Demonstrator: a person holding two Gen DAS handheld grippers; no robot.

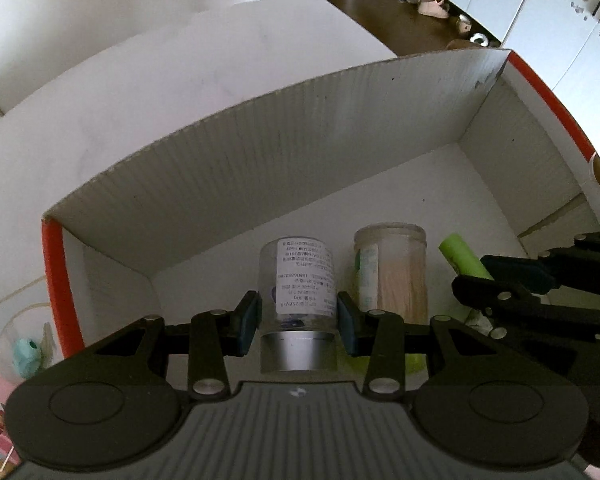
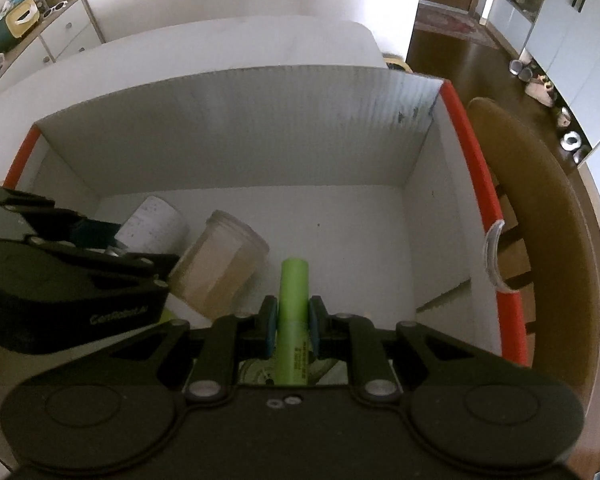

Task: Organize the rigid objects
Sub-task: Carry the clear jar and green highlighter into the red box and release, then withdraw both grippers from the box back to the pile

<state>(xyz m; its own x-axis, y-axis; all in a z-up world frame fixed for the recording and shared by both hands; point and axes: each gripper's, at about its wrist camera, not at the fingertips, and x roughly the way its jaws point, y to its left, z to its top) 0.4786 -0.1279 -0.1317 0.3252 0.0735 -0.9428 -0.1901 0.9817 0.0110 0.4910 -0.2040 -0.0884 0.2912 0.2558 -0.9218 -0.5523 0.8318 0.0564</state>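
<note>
A white cardboard box [image 1: 260,160] with an orange rim lies below both grippers. My left gripper [image 1: 298,320] is shut on a clear labelled jar [image 1: 300,276] with a silver cap, held down inside the box. Right beside it stands a toothpick jar [image 1: 392,272] on the box floor. My right gripper [image 2: 293,324] is shut on a lime-green tube [image 2: 295,280], its far end pointing into the box [image 2: 260,128]. The toothpick jar [image 2: 220,256] is just left of the tube. The left gripper [image 2: 100,240] and the clear jar [image 2: 152,224] are at the far left of that view.
The box rests on a white table [image 1: 140,80]. A brown chair [image 2: 540,200] stands close to the box's right side. A clear container [image 1: 24,352] with a teal item sits outside the box's left wall. A pale green item [image 2: 260,372] lies under my right gripper.
</note>
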